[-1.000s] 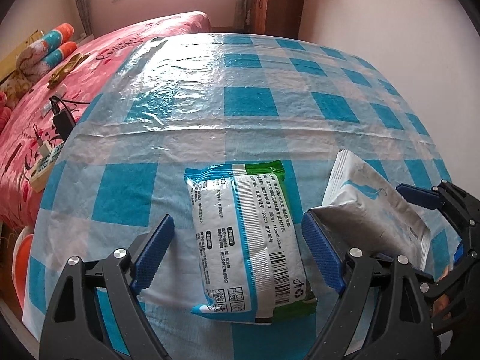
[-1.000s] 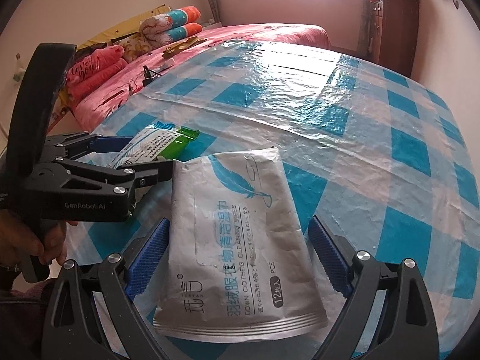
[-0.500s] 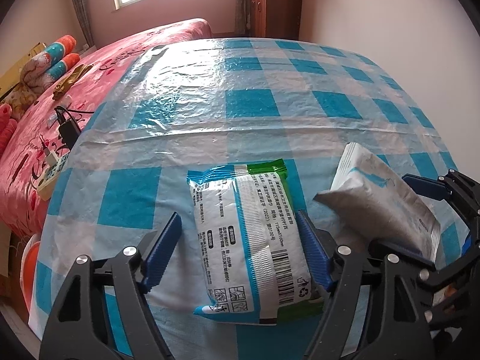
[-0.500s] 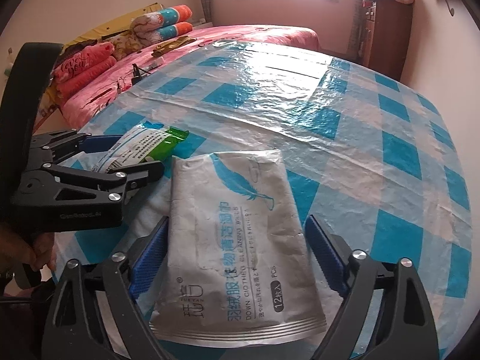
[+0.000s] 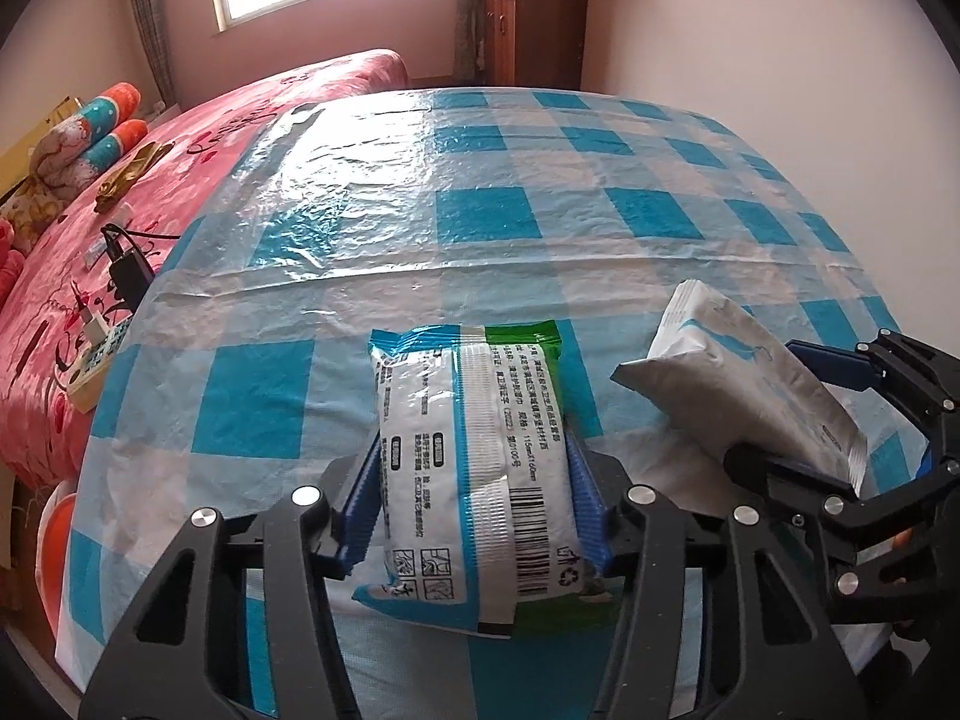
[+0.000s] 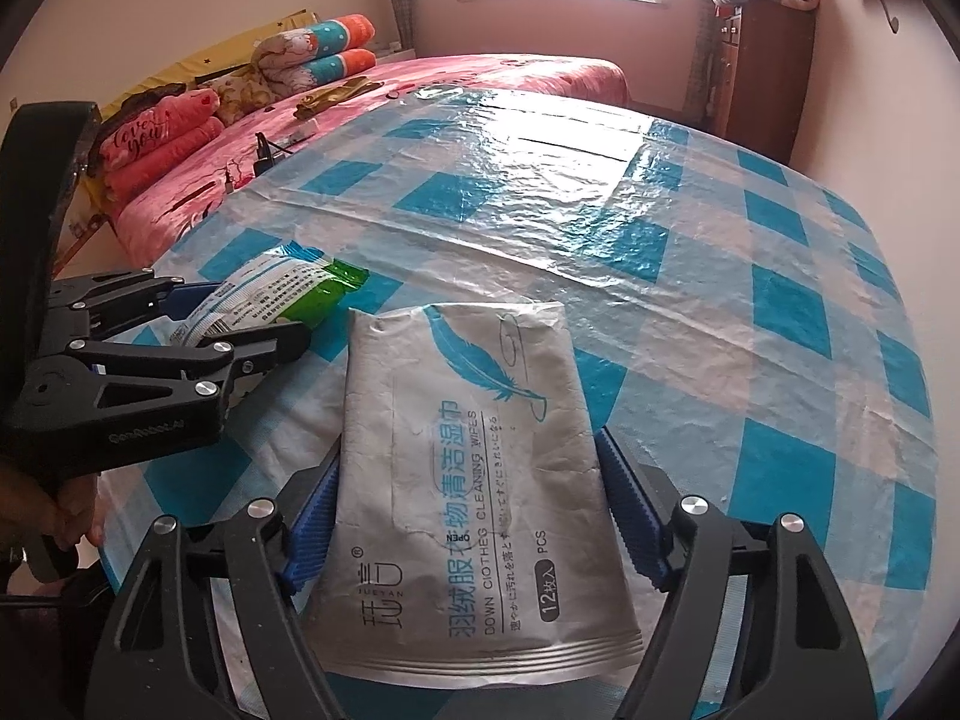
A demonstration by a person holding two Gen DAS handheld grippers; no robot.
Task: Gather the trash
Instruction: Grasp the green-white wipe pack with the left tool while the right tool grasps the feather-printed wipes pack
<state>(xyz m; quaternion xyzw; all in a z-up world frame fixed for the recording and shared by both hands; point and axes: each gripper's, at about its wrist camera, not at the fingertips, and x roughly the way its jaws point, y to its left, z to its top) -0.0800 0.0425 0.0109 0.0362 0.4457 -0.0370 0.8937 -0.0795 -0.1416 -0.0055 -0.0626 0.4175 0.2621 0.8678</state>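
Note:
A white, blue and green wipes packet (image 5: 477, 468) lies on the checked table, and my left gripper (image 5: 474, 504) is shut on its two long sides; the packet also shows in the right wrist view (image 6: 270, 294). A silver wipes pouch with a blue feather (image 6: 474, 468) is squeezed between the blue pads of my right gripper (image 6: 474, 510) and tilts up off the cloth. From the left wrist view the pouch (image 5: 738, 378) and the right gripper (image 5: 852, 420) are at the right. The left gripper (image 6: 198, 330) is at the left of the right wrist view.
The table (image 5: 480, 210) wears a blue and white checked plastic cloth. A pink bed (image 5: 72, 276) with chargers, a power strip (image 5: 96, 360) and rolled blankets (image 6: 324, 48) is to the left. A brown cabinet (image 5: 534, 12) stands at the back by the wall.
Both grippers have closed: the left pads now press the green and white packet, the right pads press the silver pouch. Both views have risen slightly from the table.

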